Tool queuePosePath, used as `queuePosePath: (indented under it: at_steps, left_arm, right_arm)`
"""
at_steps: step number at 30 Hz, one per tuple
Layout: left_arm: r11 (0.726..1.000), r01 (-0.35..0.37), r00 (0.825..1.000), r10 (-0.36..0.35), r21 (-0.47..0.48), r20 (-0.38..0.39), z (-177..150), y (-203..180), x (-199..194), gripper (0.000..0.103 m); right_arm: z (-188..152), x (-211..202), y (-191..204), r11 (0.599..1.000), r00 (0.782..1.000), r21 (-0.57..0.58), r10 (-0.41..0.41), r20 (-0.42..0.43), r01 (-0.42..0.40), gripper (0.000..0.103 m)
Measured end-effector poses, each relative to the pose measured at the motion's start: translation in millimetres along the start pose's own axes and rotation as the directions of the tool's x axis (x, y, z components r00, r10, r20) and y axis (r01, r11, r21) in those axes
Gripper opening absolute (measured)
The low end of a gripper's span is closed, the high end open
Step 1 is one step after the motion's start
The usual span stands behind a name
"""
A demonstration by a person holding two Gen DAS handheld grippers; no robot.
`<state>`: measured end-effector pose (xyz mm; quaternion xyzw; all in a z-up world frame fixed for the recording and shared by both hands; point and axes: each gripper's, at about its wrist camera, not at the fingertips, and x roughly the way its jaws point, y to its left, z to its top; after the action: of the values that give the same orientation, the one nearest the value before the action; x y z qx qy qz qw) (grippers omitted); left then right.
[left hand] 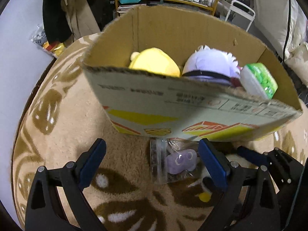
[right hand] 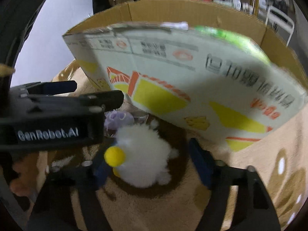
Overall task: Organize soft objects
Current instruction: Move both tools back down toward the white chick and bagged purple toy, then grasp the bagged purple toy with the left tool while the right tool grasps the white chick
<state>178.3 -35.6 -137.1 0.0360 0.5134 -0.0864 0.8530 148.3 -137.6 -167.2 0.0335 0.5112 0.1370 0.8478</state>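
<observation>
Right gripper (right hand: 149, 165), jaws apart around the white plush (right hand: 142, 154) on the rug (right hand: 154, 207), right pad clear of it; left gripper (left hand: 152, 163) spread wide, bagged purple plush (left hand: 181, 161) toward 3 o'clock; cardboard box (left hand: 192, 115) at 12 o'clock

yellow shelf (left hand: 209, 9), white chair (left hand: 240, 13), hanging coats (left hand: 63, 9)

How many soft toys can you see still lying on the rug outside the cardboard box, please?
2: a bagged purple plush between the left gripper fingers, and a white fluffy plush between the right gripper fingers. The cardboard box may hide others.
</observation>
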Motion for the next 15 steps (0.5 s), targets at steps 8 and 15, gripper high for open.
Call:
queuePosePath:
  at_steps: [8,15]
  left_arm:
    - [0.999,0.038,0.999,-0.037,0.028,-0.036,-3.3,-15.2,17.6,0.095]
    - [0.998,0.062,0.997,-0.06,0.034,-0.056,-3.6,-27.1,29.2,0.095]
  right_arm:
    - [-6.3,4.4,2.9,0.997,0.998,-0.049,-0.059,-0.021,0.058,0.04]
    - [-7.0,6.0,8.3,0.992,0.992,-0.083,-0.103,-0.072,0.097,0.039]
